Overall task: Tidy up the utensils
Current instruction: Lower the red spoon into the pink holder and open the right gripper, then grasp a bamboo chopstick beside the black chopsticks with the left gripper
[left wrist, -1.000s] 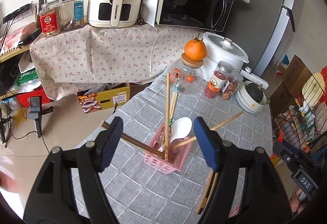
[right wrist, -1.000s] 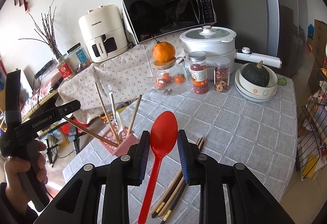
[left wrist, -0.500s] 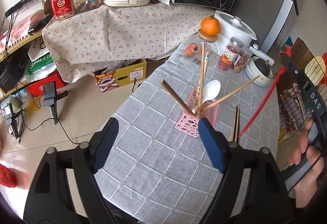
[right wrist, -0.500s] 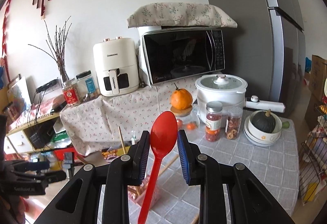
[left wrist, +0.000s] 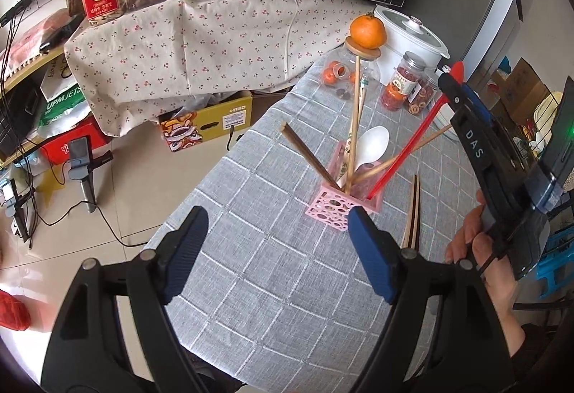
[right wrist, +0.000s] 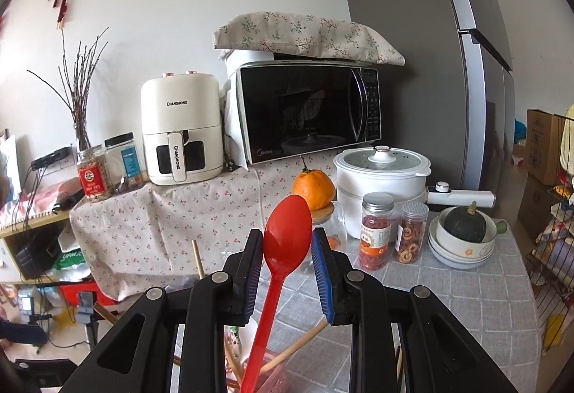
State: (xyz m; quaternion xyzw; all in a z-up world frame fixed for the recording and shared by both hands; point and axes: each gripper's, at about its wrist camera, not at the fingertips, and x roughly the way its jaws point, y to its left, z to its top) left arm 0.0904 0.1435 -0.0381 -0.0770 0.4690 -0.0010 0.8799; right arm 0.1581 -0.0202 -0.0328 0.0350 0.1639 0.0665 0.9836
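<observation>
Spoon (right wrist: pixel 287 242), red, sits clamped in the right gripper (right wrist: pixel 287 246), handle tip entering the pink holder (left wrist: pixel 340 202) on the table (left wrist: pixel 280 285); the left gripper (left wrist: pixel 272 246) hangs wide apart and empty. Crowded chopsticks (left wrist: pixel 355 120) could deflect it or tip the light holder. Only the left view shows the tip's entry; only the right shows the grip.
</observation>
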